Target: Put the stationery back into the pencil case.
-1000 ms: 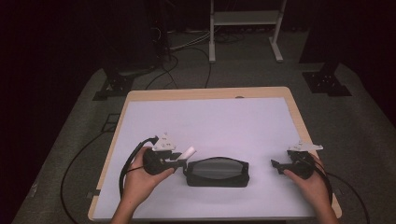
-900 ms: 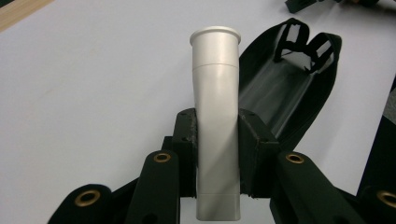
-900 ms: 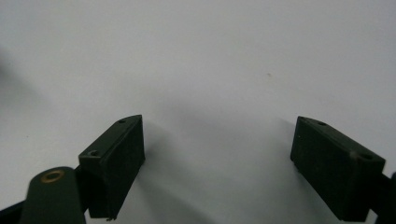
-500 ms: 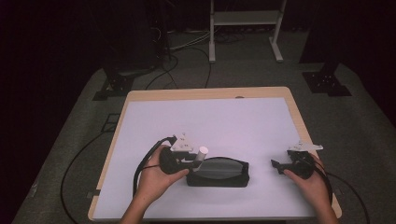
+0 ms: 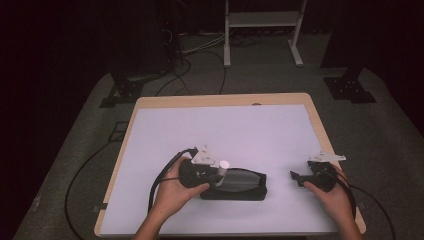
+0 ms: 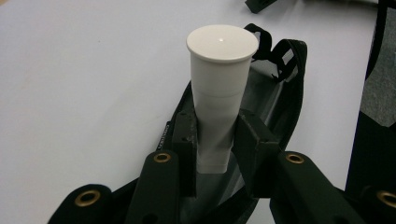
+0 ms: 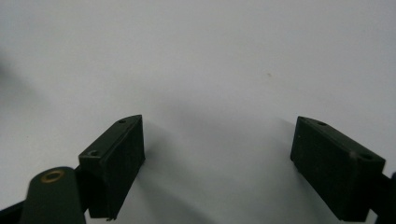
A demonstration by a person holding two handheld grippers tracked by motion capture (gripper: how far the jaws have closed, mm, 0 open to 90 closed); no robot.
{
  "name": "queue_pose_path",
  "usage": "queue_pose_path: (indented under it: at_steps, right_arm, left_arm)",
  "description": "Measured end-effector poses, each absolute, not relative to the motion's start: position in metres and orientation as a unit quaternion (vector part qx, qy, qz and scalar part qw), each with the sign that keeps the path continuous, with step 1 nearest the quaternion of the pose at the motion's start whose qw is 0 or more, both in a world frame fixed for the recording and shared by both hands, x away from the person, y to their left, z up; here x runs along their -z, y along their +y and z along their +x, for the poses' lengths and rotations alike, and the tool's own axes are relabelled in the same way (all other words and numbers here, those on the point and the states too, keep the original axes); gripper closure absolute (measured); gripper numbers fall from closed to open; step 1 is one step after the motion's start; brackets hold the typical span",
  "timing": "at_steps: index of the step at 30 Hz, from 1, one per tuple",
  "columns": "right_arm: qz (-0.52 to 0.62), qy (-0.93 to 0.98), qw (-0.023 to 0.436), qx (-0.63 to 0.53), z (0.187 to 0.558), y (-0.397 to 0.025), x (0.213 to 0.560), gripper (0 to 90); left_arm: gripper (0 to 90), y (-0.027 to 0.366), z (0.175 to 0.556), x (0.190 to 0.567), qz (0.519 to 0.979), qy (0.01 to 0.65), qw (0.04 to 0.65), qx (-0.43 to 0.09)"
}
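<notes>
A white capped tube (image 6: 218,88) is clamped between the jaws of my left gripper (image 6: 215,142), which is shut on it. The tube (image 5: 223,167) is held over the left end of an open black pouch (image 5: 240,184) lying on the white table near its front edge. In the left gripper view the pouch (image 6: 275,88) gapes open below and beyond the tube. My right gripper (image 5: 296,176) rests low at the table's right front, apart from the pouch. Its jaws stand wide open (image 7: 217,163) over bare white surface.
The white tabletop (image 5: 225,130) has a wooden rim (image 5: 220,100). Cables trail from both grippers off the front edge. A white metal stand (image 5: 262,30) and black stand feet (image 5: 350,85) sit on the grey floor beyond the table.
My left gripper has carried the white tube rightward and now holds it over the pouch's left end. The right gripper has stayed put.
</notes>
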State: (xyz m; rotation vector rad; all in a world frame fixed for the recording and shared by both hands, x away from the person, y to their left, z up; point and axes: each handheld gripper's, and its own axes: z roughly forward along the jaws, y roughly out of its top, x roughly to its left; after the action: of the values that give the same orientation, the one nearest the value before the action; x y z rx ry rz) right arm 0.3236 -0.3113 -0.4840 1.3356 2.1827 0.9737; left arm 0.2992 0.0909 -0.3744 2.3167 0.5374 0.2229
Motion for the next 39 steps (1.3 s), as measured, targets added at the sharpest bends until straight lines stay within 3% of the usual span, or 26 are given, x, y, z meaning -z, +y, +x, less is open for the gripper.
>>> queue_pose_path:
  at_steps: [31,39]
  right_arm:
    - [0.478,0.781,0.2,-0.348,0.324,-0.311,0.484,16.5]
    - [0.478,0.781,0.2,-0.348,0.324,-0.311,0.484,16.5]
  left_arm:
    - [70.0,0.073,0.305,0.404,0.914,0.201,0.347,-0.064]
    - [59.7,0.082,0.302,0.393,0.904,0.204,0.37,-0.068]
